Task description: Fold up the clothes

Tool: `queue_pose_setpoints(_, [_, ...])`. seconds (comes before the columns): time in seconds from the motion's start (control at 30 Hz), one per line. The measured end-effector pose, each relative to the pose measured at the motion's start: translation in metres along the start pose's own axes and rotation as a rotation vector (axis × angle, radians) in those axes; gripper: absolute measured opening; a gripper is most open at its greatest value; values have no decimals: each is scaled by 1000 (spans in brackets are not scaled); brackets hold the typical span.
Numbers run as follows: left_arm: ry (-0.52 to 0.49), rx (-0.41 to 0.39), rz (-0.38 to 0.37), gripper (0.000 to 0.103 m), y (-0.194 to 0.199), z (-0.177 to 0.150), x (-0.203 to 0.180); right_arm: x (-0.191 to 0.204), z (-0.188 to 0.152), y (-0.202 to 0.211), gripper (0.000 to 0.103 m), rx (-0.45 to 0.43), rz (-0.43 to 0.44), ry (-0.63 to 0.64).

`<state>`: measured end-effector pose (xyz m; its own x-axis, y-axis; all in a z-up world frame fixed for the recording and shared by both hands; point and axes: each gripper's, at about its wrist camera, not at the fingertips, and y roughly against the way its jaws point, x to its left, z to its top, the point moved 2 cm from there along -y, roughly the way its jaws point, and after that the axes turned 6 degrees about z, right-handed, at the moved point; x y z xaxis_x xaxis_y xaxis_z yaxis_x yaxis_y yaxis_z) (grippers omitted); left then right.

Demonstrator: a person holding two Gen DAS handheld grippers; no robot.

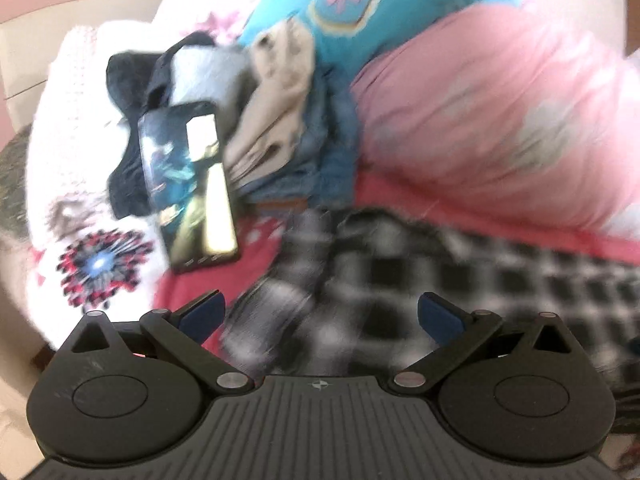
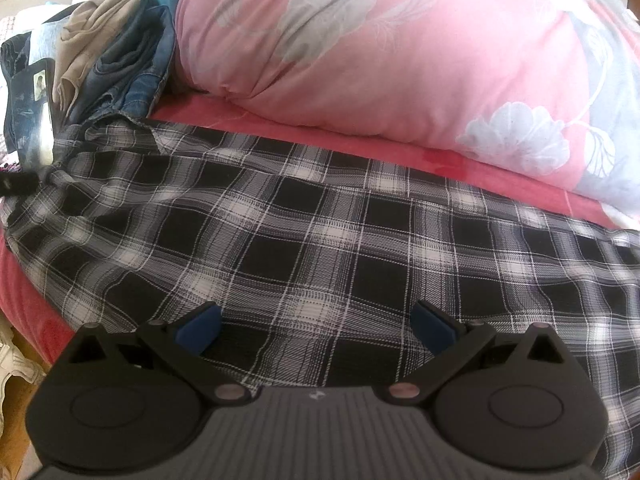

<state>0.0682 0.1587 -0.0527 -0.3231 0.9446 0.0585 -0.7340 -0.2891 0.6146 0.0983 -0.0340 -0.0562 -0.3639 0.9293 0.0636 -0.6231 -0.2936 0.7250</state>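
A glossy dark phone (image 1: pixel 188 188) leans at the left against a heap of folded clothes (image 2: pixel 116 60): soft beige cloth and ridged blue denim. Beside it bulges a smooth pink pillow (image 2: pixel 380 60) printed with pale flowers. The black-and-white checked garment (image 2: pixel 320 240), thin and lightly wrinkled, lies spread flat on the red bed sheet (image 2: pixel 280 124), under both grippers. The left gripper (image 1: pixel 320 316) and right gripper (image 2: pixel 316 326) hold their blue-padded fingers wide apart, empty.

One plaid garment (image 2: pixel 304 232), one phone (image 1: pixel 188 184), one pillow (image 2: pixel 380 52).
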Motion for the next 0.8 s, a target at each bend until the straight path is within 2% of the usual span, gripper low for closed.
queue_pose_setpoints(0.5, [86,5,-261,103,-19,12,-38,-1,-8,3,103,-49,15,8])
queue_pose_setpoints(0.67, [143,38,-300,103,-31,9,-39,0,-11,5,103,-87,19,13])
queue_pose_setpoints(0.8, [117,32,-260,103,-40,8,-43,-1,-13,6,103,-110,30,13])
